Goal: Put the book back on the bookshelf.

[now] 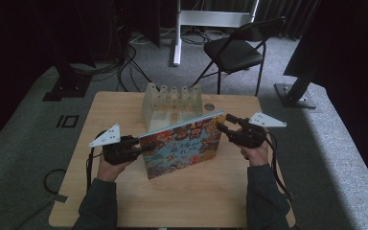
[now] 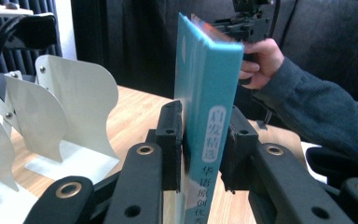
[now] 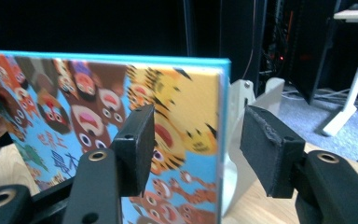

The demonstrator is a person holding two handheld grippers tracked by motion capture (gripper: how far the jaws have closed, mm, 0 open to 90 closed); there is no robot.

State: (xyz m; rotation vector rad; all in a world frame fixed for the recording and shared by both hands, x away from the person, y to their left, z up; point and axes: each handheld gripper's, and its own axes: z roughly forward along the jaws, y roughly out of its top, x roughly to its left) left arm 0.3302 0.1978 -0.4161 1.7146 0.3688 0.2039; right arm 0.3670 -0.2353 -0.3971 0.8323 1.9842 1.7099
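Picture book with teal spine and cartoon-animal cover (image 1: 184, 146) stands upright: your left gripper (image 1: 141, 149) clamps its spine, your right gripper (image 1: 222, 126) straddles the far edge, unclenched. Next: slot it into the white metal divider rack (image 1: 172, 101).

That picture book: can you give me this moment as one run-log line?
picture book: upright on table | left tool: shut on spine end | right tool: open around far edge | white rack: behind book

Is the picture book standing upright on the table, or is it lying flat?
Upright: the picture book stands on its edge on the table, its spine clamped by the left gripper.
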